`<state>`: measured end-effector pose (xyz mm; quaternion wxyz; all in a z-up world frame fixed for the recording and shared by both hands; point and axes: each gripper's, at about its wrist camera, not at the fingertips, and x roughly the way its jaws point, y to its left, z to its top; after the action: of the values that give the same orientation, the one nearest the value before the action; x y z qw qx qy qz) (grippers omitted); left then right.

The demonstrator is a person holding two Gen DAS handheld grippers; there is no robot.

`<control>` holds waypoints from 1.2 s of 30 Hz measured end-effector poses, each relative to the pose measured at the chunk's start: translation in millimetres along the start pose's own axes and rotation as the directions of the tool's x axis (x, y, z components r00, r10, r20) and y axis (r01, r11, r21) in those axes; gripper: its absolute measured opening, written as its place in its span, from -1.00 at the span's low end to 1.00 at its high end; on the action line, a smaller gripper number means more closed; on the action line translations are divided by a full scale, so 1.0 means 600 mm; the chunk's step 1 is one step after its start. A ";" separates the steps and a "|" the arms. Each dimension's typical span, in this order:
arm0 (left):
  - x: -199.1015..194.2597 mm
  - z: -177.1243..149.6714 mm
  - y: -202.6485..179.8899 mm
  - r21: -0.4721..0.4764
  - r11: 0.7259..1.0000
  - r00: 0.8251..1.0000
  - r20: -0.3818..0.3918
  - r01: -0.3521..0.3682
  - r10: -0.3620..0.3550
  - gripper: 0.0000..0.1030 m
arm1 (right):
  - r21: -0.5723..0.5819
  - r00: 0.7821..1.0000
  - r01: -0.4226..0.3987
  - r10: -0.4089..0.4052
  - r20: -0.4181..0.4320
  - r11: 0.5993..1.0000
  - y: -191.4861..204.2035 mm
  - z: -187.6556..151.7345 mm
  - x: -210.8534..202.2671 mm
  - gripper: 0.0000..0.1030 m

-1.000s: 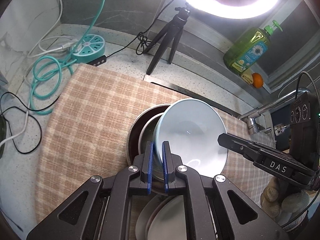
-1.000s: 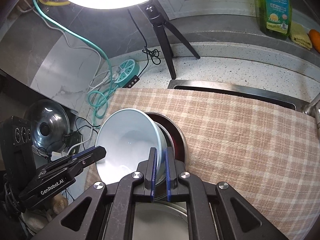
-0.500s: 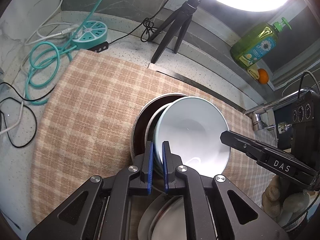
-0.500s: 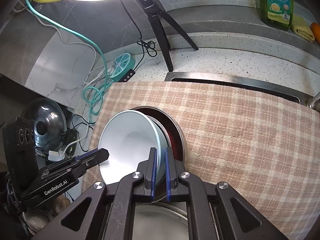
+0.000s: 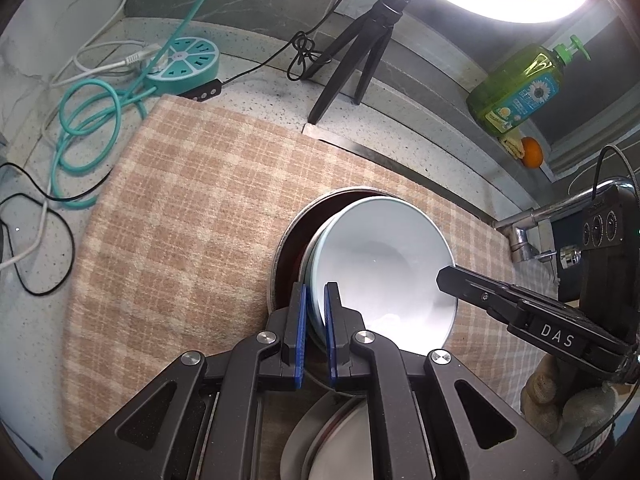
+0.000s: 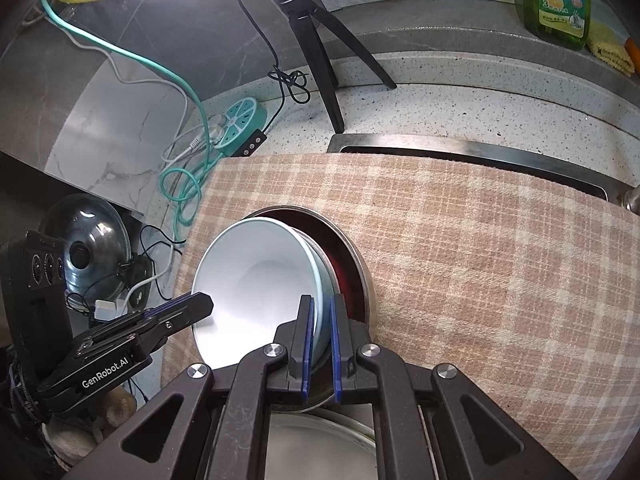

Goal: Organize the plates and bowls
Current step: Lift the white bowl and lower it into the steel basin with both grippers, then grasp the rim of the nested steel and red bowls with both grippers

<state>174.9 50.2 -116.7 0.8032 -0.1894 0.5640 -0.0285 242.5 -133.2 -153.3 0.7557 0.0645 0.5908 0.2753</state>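
Observation:
A pale blue bowl (image 5: 384, 264) is held between both grippers above the checked cloth (image 5: 192, 216). My left gripper (image 5: 315, 320) is shut on its left rim. My right gripper (image 6: 318, 336) is shut on its right rim; it also shows in the left wrist view (image 5: 444, 276). The bowl (image 6: 256, 280) sits tilted in a metal bowl, which rests in a steel bowl with a dark red inside (image 6: 348, 264). A grey plate (image 5: 340, 440) lies below the left gripper, partly hidden; a steel dish (image 6: 320, 452) shows below the right gripper.
A teal round power strip (image 5: 184, 64) with coiled cables lies at the far left. A black tripod (image 5: 360, 48) holding a ring light stands behind the cloth. A green soap bottle (image 5: 520, 92) and an orange (image 5: 532, 152) stand at the back right. A tap (image 5: 536, 216) is right; a pot lid (image 6: 84, 252) left.
Both grippers have lifted and pulled back with the bowl stack, so the cloth and counter look smaller and farther. The grip on the blue bowl is unchanged.

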 end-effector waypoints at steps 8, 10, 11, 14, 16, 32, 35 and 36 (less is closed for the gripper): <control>-0.002 0.004 -0.003 0.005 1.000 1.000 -0.002 0.006 -0.006 -0.86 | -0.007 1.000 0.000 0.000 -0.007 1.000 0.002 0.000 0.001 -0.80; -0.004 0.004 -0.002 0.007 1.000 1.000 0.002 0.007 -0.007 -0.81 | -0.005 1.000 0.000 0.000 -0.005 1.000 0.002 -0.002 -0.001 -0.80; -0.006 0.004 -0.002 0.008 1.000 1.000 0.004 0.008 -0.008 -0.81 | -0.006 1.000 0.004 -0.004 0.000 1.000 0.002 -0.003 -0.003 -0.80; -0.012 0.003 0.001 0.007 1.000 1.000 0.015 0.010 -0.010 -0.80 | -0.010 1.000 0.008 -0.008 0.014 1.000 0.001 -0.004 -0.011 -0.76; -0.016 0.002 0.003 0.005 1.000 1.000 0.021 0.016 -0.016 -0.80 | -0.004 0.999 0.013 -0.012 0.029 1.000 -0.002 -0.005 -0.019 -0.72; -0.048 -0.012 0.059 -0.057 0.997 0.996 0.064 0.059 -0.055 -0.81 | 0.053 0.995 0.005 -0.010 0.098 0.999 -0.036 -0.032 -0.060 -0.66; -0.041 -0.013 0.073 -0.076 0.995 0.996 0.057 0.069 -0.064 -0.80 | 0.073 0.995 -0.003 -0.004 0.101 0.997 -0.045 -0.036 -0.058 -0.66; -0.039 -0.013 0.076 -0.079 0.994 0.996 0.053 0.073 -0.068 -0.80 | 0.078 0.995 -0.004 -0.004 0.101 0.997 -0.047 -0.038 -0.057 -0.66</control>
<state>151.5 96.3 -113.7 0.8074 -0.2423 0.5371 -0.0291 226.0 -179.0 -142.5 0.7814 0.1077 0.5623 0.2484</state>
